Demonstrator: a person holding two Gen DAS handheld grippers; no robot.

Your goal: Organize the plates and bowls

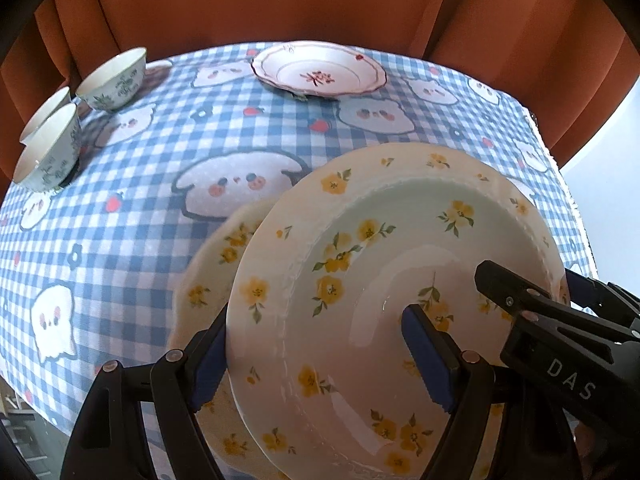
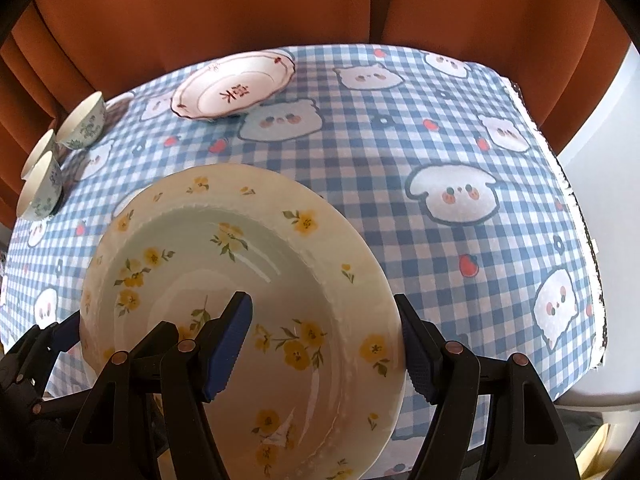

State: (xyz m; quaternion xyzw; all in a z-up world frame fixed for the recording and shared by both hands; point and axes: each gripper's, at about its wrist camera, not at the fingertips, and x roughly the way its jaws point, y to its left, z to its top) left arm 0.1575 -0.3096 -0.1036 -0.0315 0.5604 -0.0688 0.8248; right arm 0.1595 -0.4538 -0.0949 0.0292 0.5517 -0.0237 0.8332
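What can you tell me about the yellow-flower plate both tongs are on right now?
The yellow-flower plate is a glossy, ceramic-looking deep dish with a cream rim, pale green well and scattered yellow blossoms. It is tilted above the checked tablecloth. The left tongs straddle one rim, the right tongs the opposite rim. A matching plate shows partly beneath it.

White letters "DAS" on the right gripper [image 1: 532, 304], black body.

Blue-checked tablecloth [image 1: 160, 160] with cartoon faces — rust-orange curtain [image 1: 280, 0] behind.
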